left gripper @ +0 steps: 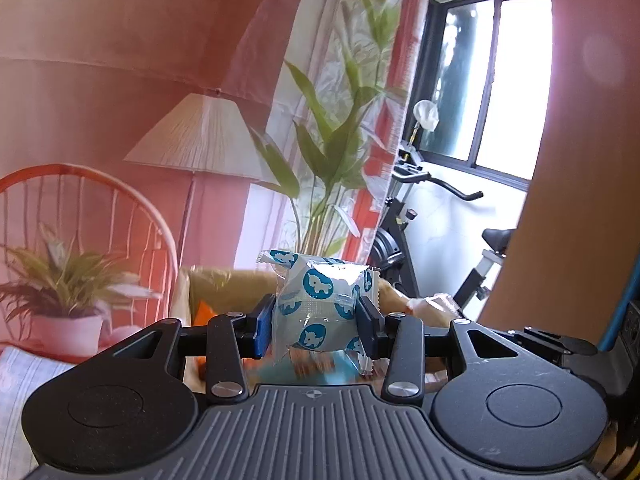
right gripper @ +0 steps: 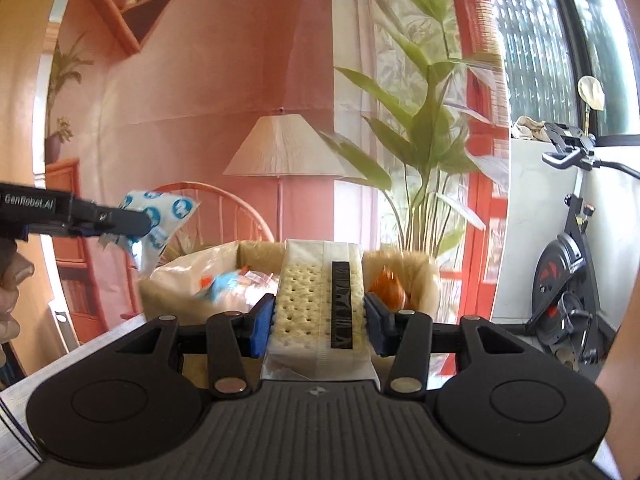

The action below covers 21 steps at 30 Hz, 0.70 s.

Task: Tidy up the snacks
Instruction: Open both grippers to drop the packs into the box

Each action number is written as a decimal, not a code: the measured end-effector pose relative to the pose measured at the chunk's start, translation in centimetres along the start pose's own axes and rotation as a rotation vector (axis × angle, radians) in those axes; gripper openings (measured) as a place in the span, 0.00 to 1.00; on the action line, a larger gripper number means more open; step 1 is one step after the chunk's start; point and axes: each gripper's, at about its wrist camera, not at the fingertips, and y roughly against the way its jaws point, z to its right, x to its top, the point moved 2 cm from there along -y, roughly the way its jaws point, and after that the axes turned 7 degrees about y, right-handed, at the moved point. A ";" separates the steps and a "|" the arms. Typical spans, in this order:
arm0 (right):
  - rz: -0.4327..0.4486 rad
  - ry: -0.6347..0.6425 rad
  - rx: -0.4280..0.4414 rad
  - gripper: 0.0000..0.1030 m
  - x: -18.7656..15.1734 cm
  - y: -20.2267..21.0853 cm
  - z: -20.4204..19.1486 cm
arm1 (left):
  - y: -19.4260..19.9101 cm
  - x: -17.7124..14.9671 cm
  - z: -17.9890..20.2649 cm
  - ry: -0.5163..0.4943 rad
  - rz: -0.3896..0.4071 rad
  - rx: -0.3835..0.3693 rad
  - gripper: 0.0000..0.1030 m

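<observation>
My left gripper (left gripper: 316,320) is shut on a white snack packet with blue unicorn circles (left gripper: 320,304), held in the air. In the right wrist view the same left gripper (right gripper: 132,220) and its packet (right gripper: 160,216) hang at the left, above and left of a lined basket (right gripper: 420,276). My right gripper (right gripper: 318,320) is shut on a clear-wrapped cracker packet with a black label (right gripper: 316,304), held upright in front of the basket. The basket holds several wrapped snacks, among them a blue one (right gripper: 224,284) and an orange one (right gripper: 388,292). In the left wrist view the basket (left gripper: 224,280) lies behind the packet.
A printed backdrop with a lamp (right gripper: 280,152) and a tall plant (right gripper: 424,120) stands behind the basket. An exercise bike (right gripper: 568,280) is at the right by the window. The table edge (right gripper: 100,336) shows at lower left, with a person's hand (right gripper: 12,280) at the far left.
</observation>
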 end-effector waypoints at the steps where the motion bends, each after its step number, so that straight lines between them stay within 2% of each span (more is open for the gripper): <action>1: -0.012 0.005 -0.005 0.48 0.4 -1.1 0.2 | -1.3 0.6 -0.1 -0.003 -0.020 -0.001 0.44; 7: -0.112 0.021 -0.055 0.48 1.5 -7.4 0.5 | -7.6 2.5 -2.3 0.050 -0.096 0.060 0.44; 10: -0.153 0.066 -0.084 0.48 1.4 -9.6 0.2 | -9.4 2.7 -3.0 0.049 -0.111 0.078 0.43; 12: -0.172 0.075 -0.083 0.48 1.2 -10.7 0.2 | -10.0 2.8 -3.2 0.035 -0.116 0.086 0.45; 15: -0.196 0.057 -0.079 0.49 1.0 -11.9 0.4 | -11.0 2.9 -3.4 0.034 -0.133 0.088 0.56; 17: -0.197 0.053 -0.078 0.50 1.0 -12.1 0.4 | -10.7 2.7 -3.6 0.024 -0.139 0.089 0.57; 19: -0.189 0.060 -0.071 0.59 0.9 -11.8 0.3 | -10.0 2.4 -3.5 0.014 -0.140 0.082 0.62; 21: -0.175 0.068 -0.067 0.60 0.9 -11.2 0.1 | -9.3 2.0 -3.6 0.019 -0.143 0.079 0.65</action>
